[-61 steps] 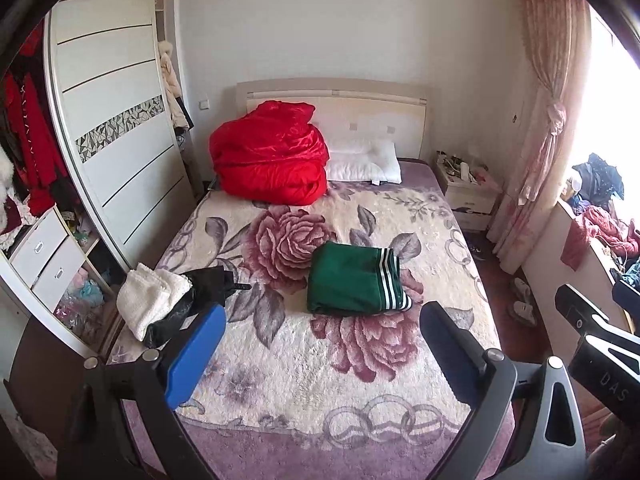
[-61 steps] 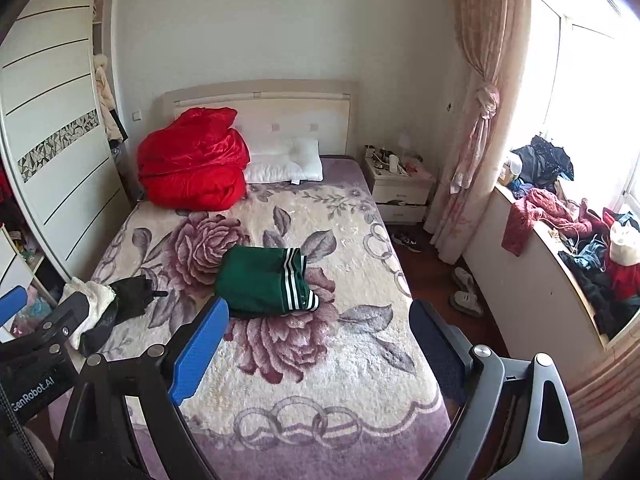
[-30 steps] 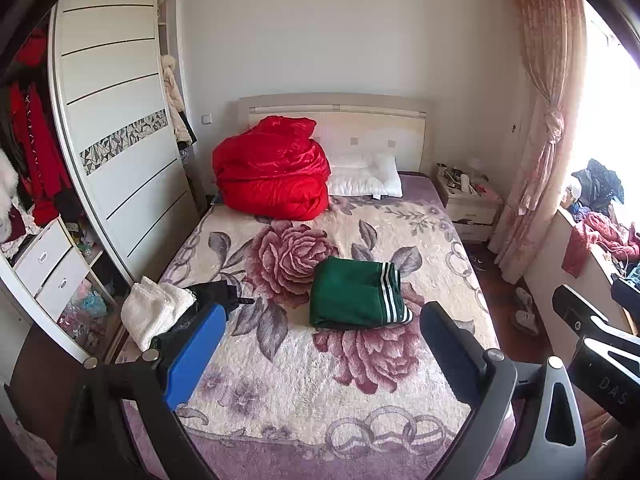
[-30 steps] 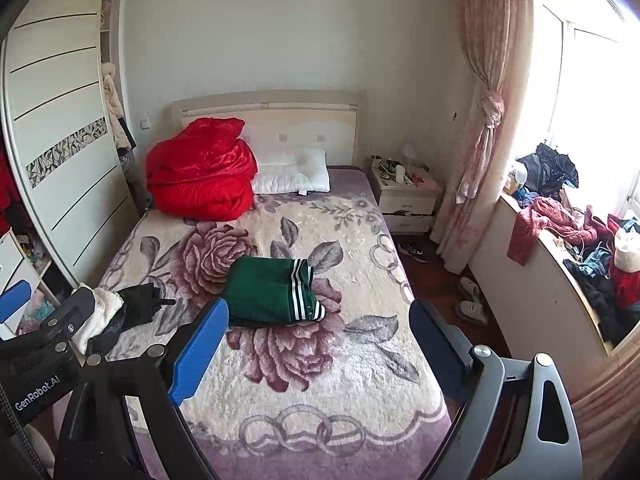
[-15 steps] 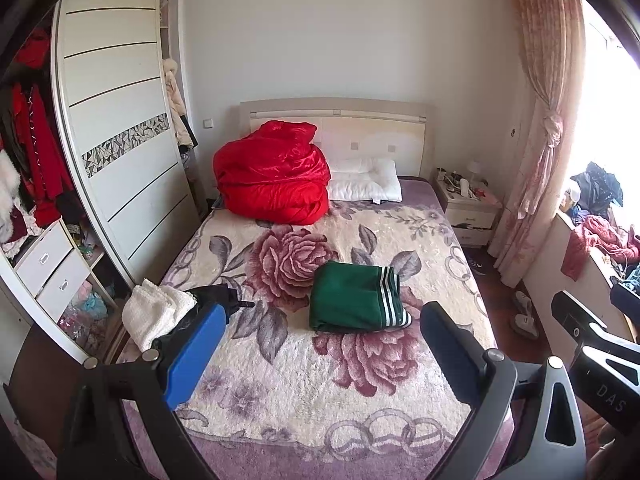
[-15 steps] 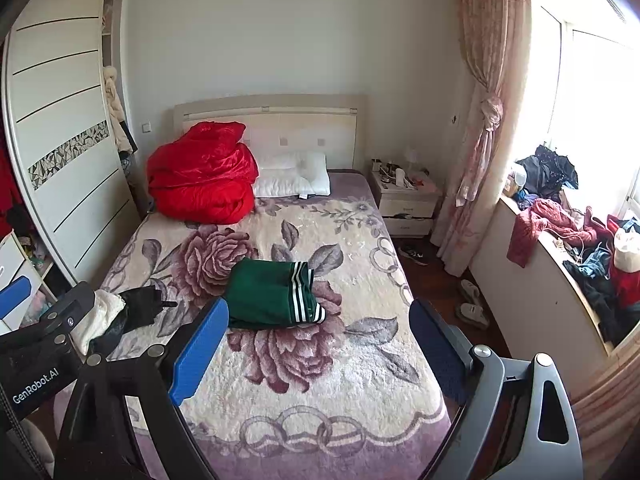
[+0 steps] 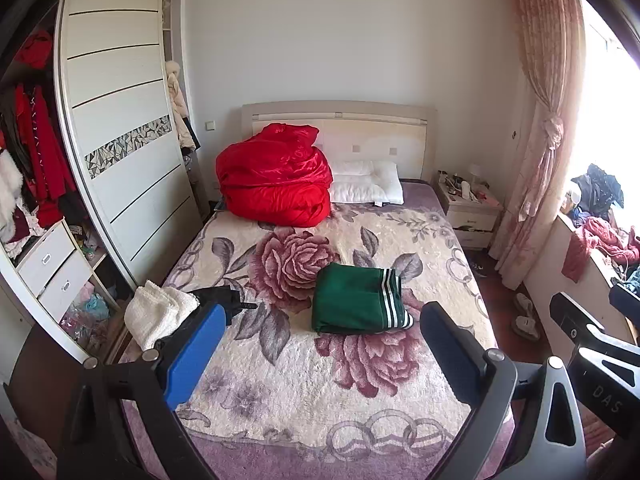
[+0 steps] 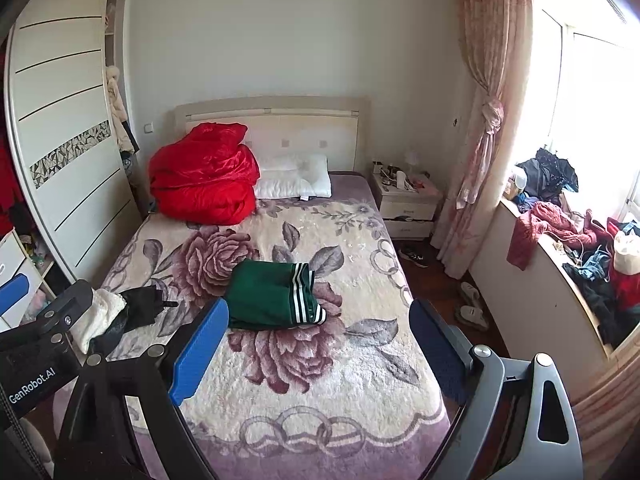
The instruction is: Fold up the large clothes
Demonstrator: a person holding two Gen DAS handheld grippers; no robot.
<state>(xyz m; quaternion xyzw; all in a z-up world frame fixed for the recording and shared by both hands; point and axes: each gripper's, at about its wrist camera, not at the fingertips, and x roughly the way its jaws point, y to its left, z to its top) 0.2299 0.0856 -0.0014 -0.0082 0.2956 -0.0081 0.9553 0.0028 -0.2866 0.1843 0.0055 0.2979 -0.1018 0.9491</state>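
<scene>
From my left wrist camera I see the left gripper [image 7: 320, 354] held high above the foot of the bed [image 7: 320, 412], tilted down toward it, jaws spread wide and holding nothing. A white towel [image 7: 154, 314] and a black garment [image 7: 218, 296] lie at nine o'clock on the bed's edge. The folded green garment [image 7: 354, 304] sits mid-bed, dead ahead at twelve o'clock. My right gripper [image 8: 318, 350] hovers alongside at like height, jaws wide too, the green garment [image 8: 272, 300] at eleven o'clock.
</scene>
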